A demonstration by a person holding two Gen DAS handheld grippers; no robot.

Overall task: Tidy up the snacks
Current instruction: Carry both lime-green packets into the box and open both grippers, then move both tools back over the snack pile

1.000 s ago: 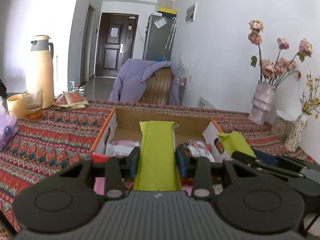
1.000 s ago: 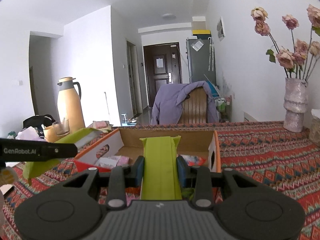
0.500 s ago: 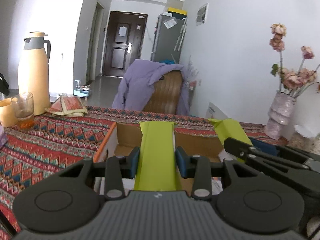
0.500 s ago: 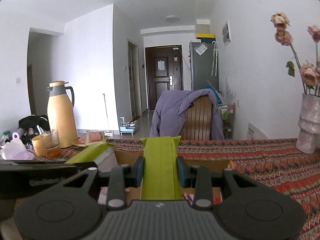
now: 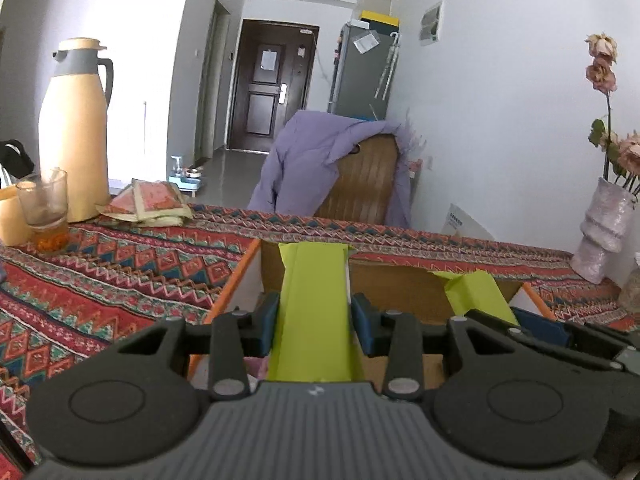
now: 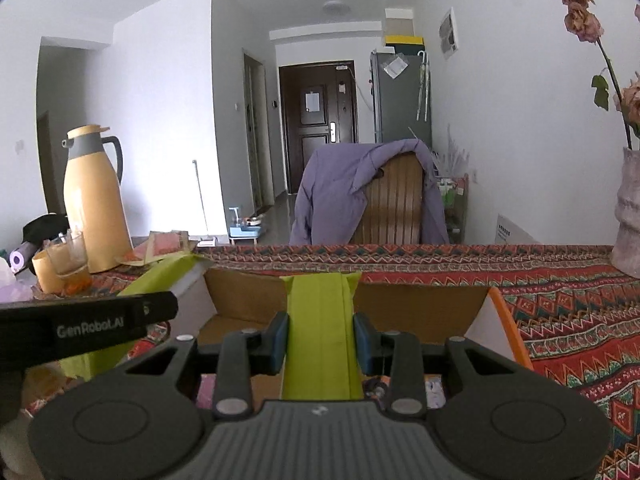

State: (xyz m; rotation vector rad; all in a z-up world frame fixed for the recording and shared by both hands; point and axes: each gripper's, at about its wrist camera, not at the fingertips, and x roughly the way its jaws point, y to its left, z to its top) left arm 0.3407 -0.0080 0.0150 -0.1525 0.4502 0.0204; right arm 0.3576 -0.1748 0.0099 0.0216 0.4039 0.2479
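My left gripper (image 5: 315,322) is shut on a lime-green snack packet (image 5: 314,304), held over the open cardboard box (image 5: 400,284) on the patterned tablecloth. My right gripper (image 6: 321,342) is shut on a second lime-green packet (image 6: 320,332), held over the same box (image 6: 420,308). The right gripper with its packet (image 5: 476,292) shows at the right of the left wrist view. The left gripper's body (image 6: 80,324) and its packet (image 6: 160,276) show at the left of the right wrist view. Other snack packets (image 6: 434,394) lie in the box, mostly hidden.
A cream thermos (image 5: 74,128), a glass (image 5: 44,210) and a cup (image 5: 10,216) stand at the far left, with flat packets (image 5: 154,202) beside them. A vase of dried roses (image 5: 606,228) stands at the right. A chair with a purple jacket (image 5: 340,168) is behind the table.
Both grippers have tilted up with their packets; the box interior has dropped low in both views and the room beyond fills more of them. Both grips unchanged.
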